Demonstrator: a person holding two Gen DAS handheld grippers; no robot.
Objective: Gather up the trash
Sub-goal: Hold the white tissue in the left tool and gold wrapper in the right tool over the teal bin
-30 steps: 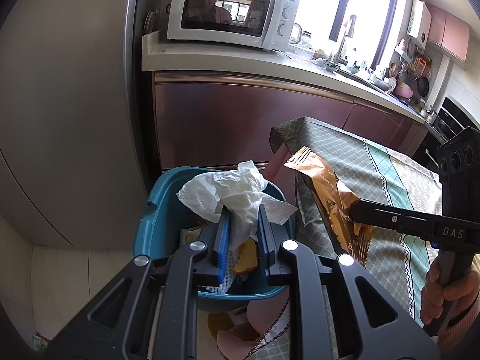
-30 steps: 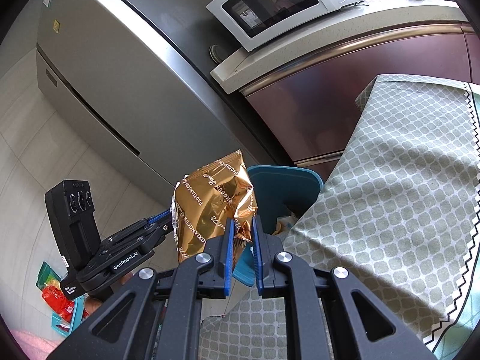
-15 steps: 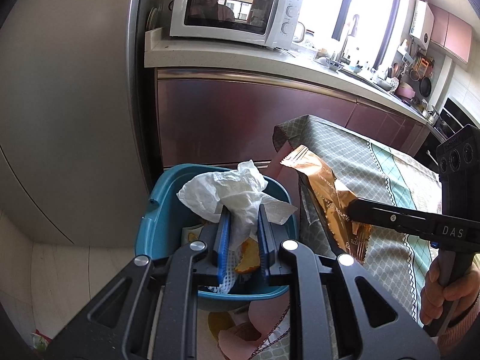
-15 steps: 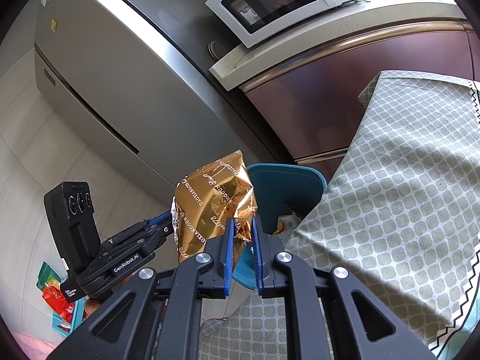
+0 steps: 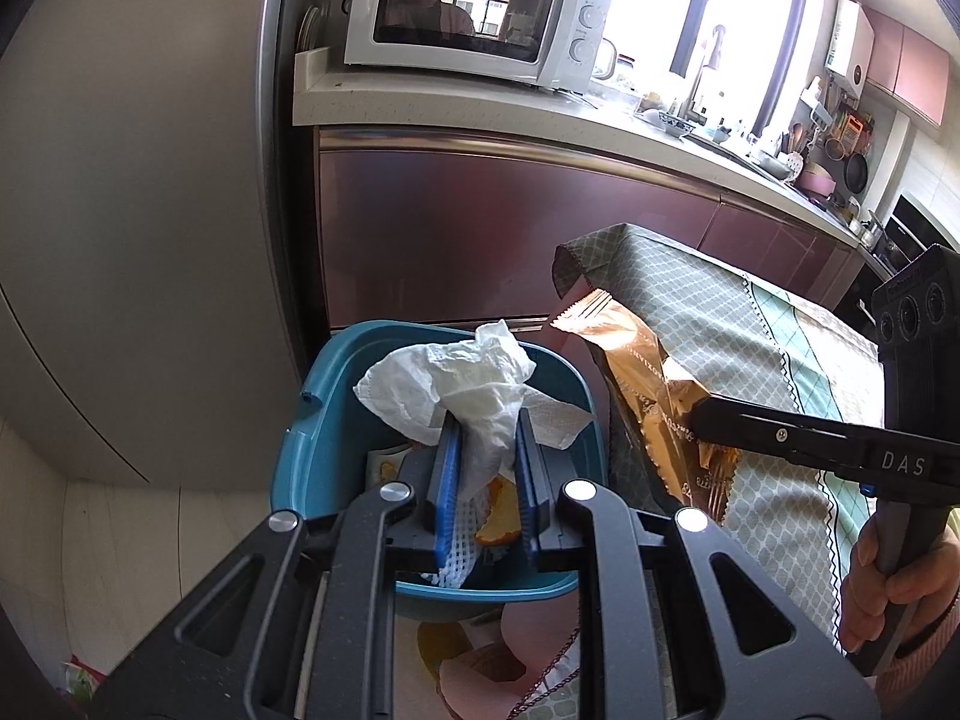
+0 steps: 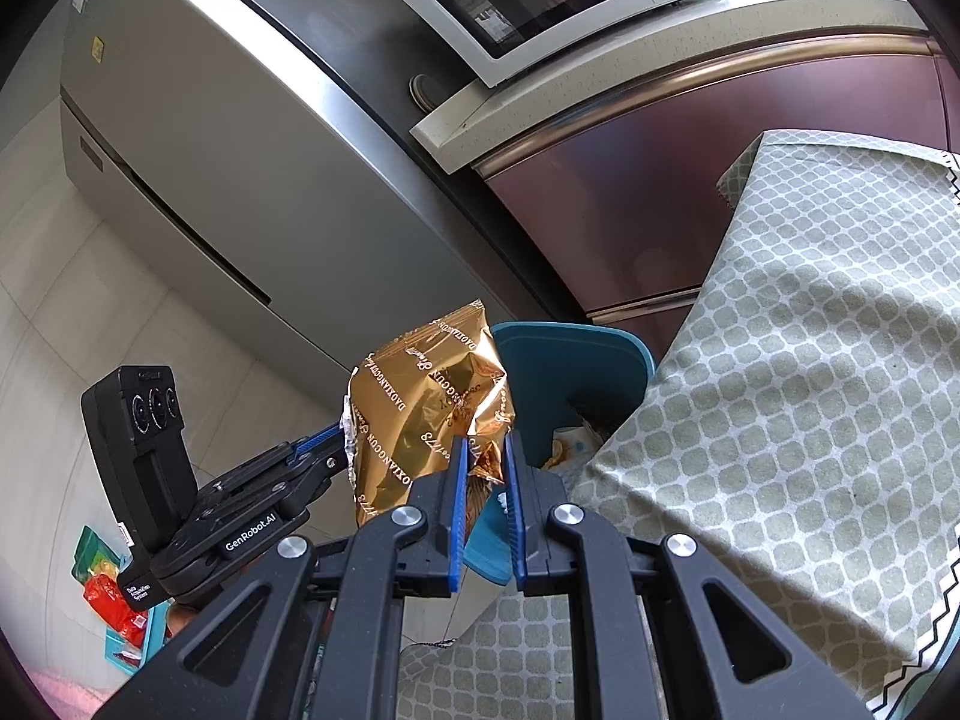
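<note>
- Kitchen: grey fridge [image 6: 198, 180] on one side, white microwave [image 5: 474, 18] on a pale counter [image 5: 480, 114] over maroon cabinets [image 5: 480, 234]. Window behind the sink is bright.
- Table with a green patterned cloth [image 6: 810, 360]; the teal bin [image 5: 336, 420] stands on the floor just beside its corner.
- Count: one bin, one white tissue [image 5: 462, 390], one gold snack bag [image 6: 426, 414], one microwave, two grippers.
- Bin already has scraps in it (orange peel, white netting, partly hidden by the fingers).
- Left gripper [image 5: 485, 468]: tilted down over the bin's open top, blue fingers [image 5: 449, 468] narrow and clamped on the tissue; the crumpled bulk bunches above the fingertips, over the bin.
- Right gripper [image 6: 483, 483]: also angled down, fingers nearly together, pinching the bag's lower edge. Bag stands upright above them, at the bin's rim next to the table edge (over the rim or just outside it, cannot tell).
- A hand [image 5: 894, 588] wraps the right gripper's handle, seen from the left camera; pink sleeve at the wrist.
- Red and green packets [image 6: 105, 588] lie on the floor, well apart from the bin.
</note>
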